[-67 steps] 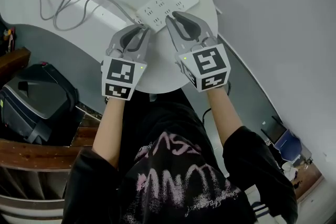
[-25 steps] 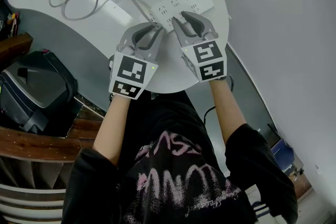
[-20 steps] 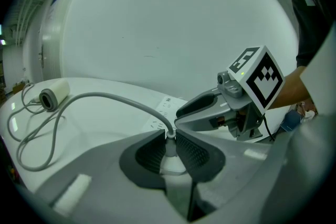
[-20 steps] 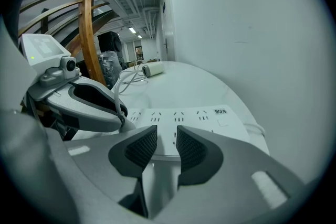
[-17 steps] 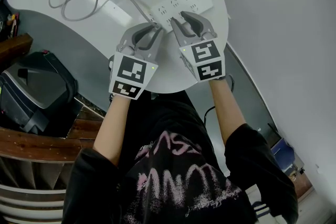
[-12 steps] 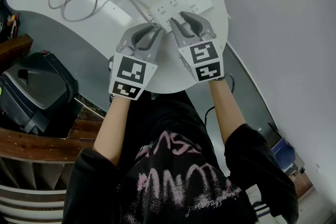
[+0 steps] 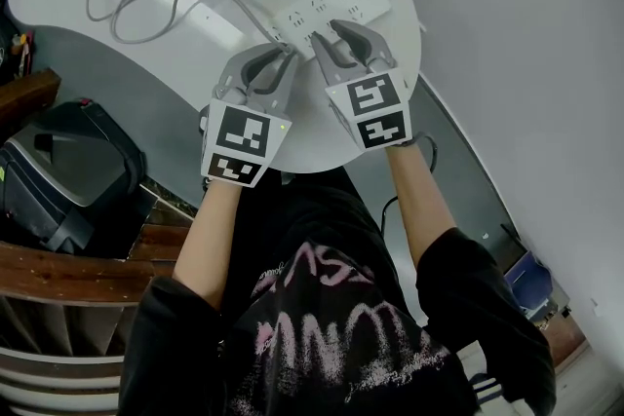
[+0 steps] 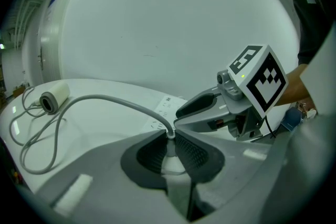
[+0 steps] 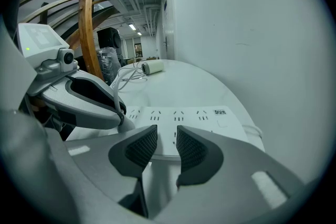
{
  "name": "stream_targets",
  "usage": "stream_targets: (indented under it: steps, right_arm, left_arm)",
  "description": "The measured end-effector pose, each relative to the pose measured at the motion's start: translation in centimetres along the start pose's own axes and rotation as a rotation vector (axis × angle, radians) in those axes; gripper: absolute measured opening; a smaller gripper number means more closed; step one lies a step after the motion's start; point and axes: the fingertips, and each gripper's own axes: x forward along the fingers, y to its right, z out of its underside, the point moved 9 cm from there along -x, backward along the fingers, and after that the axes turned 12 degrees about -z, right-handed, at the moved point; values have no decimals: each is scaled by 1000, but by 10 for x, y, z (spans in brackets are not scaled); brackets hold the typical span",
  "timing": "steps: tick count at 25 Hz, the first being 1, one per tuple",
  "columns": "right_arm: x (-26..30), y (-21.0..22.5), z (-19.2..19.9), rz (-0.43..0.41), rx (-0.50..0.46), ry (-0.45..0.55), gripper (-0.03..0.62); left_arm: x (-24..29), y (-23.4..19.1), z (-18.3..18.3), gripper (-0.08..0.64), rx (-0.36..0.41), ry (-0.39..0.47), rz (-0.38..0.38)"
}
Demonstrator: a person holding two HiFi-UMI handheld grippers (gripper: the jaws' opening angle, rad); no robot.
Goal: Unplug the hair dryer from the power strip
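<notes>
The left hand-held gripper point(image 8: 170, 136) pinches the stiff white plug point(image 8: 171, 166), not its soft grey cord point(image 8: 105, 96); the right hand-held gripper point(image 9: 164, 147), jaws just opening, stands spread, empty, above the probably light white plastic power strip point(image 9: 184, 115).

The left forearm point(image 7: 208, 239) and the right forearm point(image 7: 414, 200) reach forward side by side, with both grippers tilted down. The left gripper point(image 7: 283, 59) point(image 8: 169, 136) is closed on a plug point(image 8: 171, 164). The right gripper point(image 7: 328, 33) point(image 9: 163, 140) has just been opening; its jaws stand apart and grip nothing.
</notes>
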Motion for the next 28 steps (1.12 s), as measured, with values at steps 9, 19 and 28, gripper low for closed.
stream_targets:
  steps: [9, 19, 28]
  right_arm:
    - [1, -1, -1, 9, -1, -8, 124]
    - [1, -2, -2, 11, 4, -15, 124]
    - [2, -2, -2, 15, 2, -16, 125]
  left_arm:
    - [-2, 1, -1, 50, 6, 5, -18]
    - [-3, 2, -1, 48, 15, 3, -24]
    - [-4, 2, -1, 47, 38, -4, -23]
